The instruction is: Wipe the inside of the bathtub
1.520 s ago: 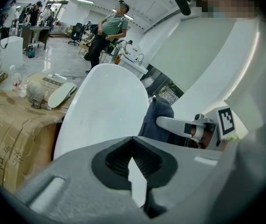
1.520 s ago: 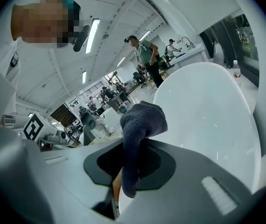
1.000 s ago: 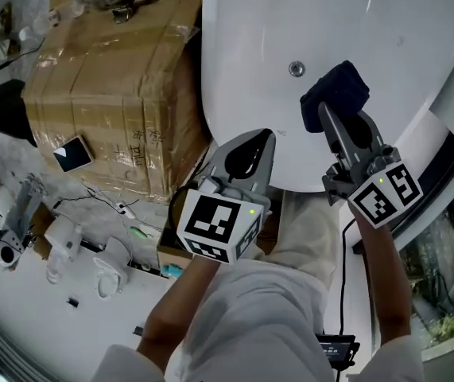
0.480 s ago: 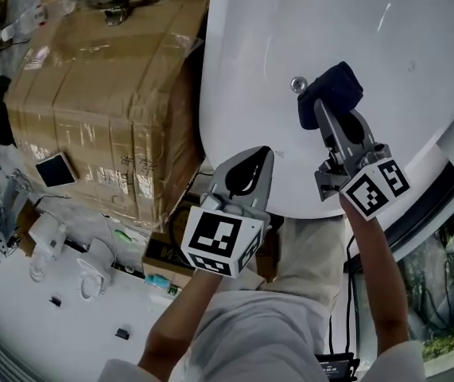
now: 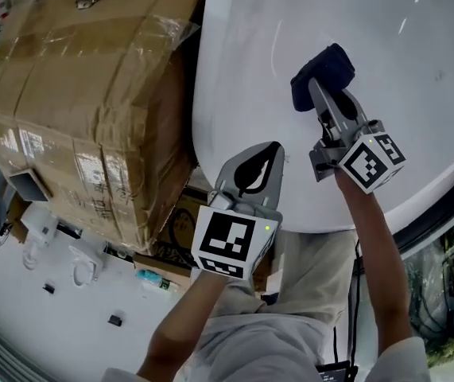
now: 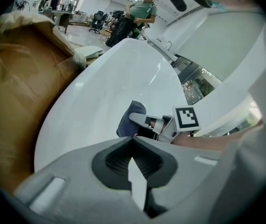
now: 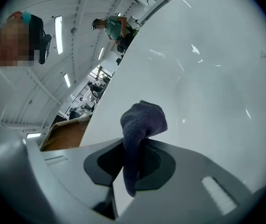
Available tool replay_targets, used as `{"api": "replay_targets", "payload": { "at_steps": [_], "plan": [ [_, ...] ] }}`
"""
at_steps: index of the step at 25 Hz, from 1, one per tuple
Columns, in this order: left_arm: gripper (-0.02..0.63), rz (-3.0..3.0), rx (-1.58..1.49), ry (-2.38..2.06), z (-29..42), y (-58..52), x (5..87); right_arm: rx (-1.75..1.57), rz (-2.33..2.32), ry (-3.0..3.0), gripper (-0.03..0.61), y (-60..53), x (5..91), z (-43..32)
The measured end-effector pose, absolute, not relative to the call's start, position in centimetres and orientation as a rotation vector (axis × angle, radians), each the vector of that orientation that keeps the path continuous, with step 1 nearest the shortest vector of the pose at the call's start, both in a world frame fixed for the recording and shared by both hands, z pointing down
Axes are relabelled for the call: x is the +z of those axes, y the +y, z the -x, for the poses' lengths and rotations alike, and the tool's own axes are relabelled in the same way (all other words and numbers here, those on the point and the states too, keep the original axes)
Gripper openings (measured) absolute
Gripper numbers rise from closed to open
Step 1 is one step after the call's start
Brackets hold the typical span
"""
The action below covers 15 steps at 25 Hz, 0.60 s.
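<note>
The white bathtub (image 5: 386,22) fills the upper right of the head view, its glossy inside facing me. My right gripper (image 5: 320,94) is shut on a dark navy cloth (image 5: 322,74), which bunches beyond the jaw tips against the tub's inner wall. The cloth (image 7: 139,122) hangs pinched between the jaws in the right gripper view, over white tub surface (image 7: 207,69). My left gripper (image 5: 252,169) hovers near the tub's rim, shut with nothing in it. In the left gripper view the tub (image 6: 105,92) lies ahead, with the cloth (image 6: 130,120) and right gripper (image 6: 144,121) beyond.
A large cardboard box (image 5: 75,94) wrapped in clear tape stands close to the tub's left side. Small white devices and cables (image 5: 52,253) lie on the floor lower left. A person (image 6: 139,15) stands in the distance beyond the tub.
The right gripper with the cloth has slid up and left along the tub's inside, and the drain fitting is no longer visible. The head view has shifted so the box sits lower left.
</note>
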<state>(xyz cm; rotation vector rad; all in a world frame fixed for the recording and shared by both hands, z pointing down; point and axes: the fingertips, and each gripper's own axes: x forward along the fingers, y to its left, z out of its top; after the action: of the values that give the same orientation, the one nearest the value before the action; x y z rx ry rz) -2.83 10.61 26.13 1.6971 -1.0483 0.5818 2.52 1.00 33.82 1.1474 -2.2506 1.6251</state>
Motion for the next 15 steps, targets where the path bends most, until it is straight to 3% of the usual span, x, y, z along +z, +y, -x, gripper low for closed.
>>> {"api": "replay_targets", "payload": {
  "at_steps": [15],
  "plan": [
    [-0.003,-1.558,0.517,-1.093,2.7,12.2,33.8,1.549,-0.983,-2.191,0.046,1.7,47.3,-0.2]
  ]
}}
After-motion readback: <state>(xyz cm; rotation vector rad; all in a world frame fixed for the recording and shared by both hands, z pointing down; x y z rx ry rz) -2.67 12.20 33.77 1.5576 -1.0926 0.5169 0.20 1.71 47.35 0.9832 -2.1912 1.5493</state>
